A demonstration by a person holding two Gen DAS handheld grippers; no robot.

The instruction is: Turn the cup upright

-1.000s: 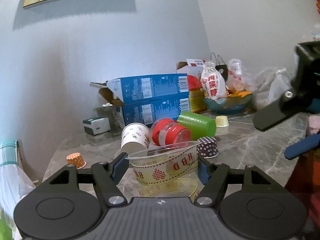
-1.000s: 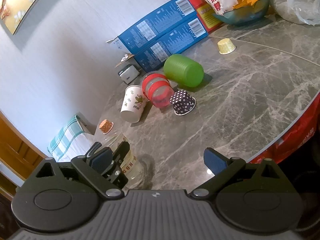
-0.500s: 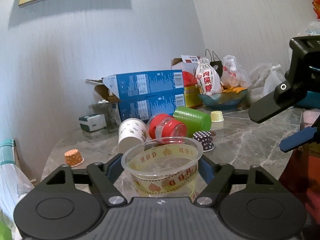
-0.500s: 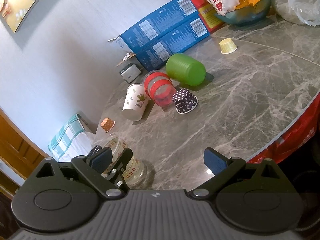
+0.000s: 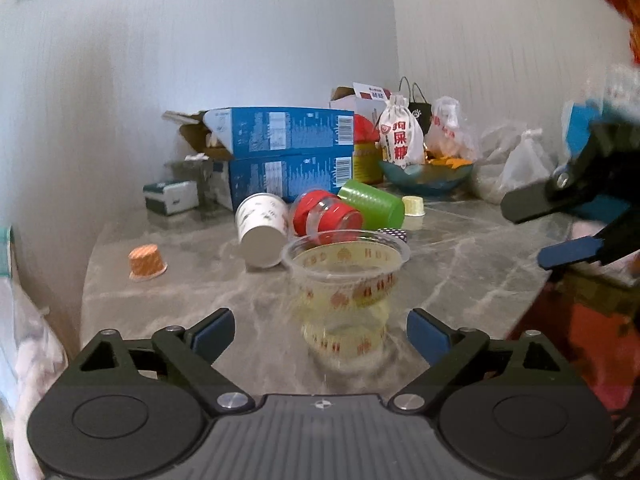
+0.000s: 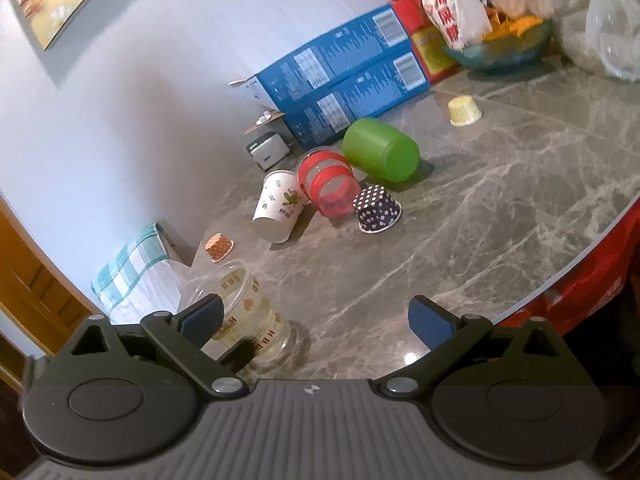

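Note:
A clear plastic cup [image 5: 344, 292] with red and yellow printed bands stands upright on the marble table [image 5: 460, 264], mouth up. My left gripper [image 5: 320, 330] is open, its blue pads apart on either side of the cup and pulled back from it. The cup also shows in the right wrist view [image 6: 244, 312] at the lower left, partly behind my right gripper's left finger. My right gripper [image 6: 316, 320] is open and empty above the table's front edge; it shows at the right of the left wrist view [image 5: 560, 224].
Behind lie a white paper cup [image 6: 278, 208], a red cup [image 6: 326, 182] and a green cup [image 6: 380, 148] on their sides. A dotted cup [image 6: 376, 208], an orange cup [image 6: 218, 246] and a yellow cup [image 6: 464, 110] stand upside down. Blue boxes [image 6: 344, 80] and a bowl [image 6: 500, 52] line the wall.
My left gripper set the clear cup upright on the table, opened, and drew back from it. The right gripper stayed open, shifting slightly.

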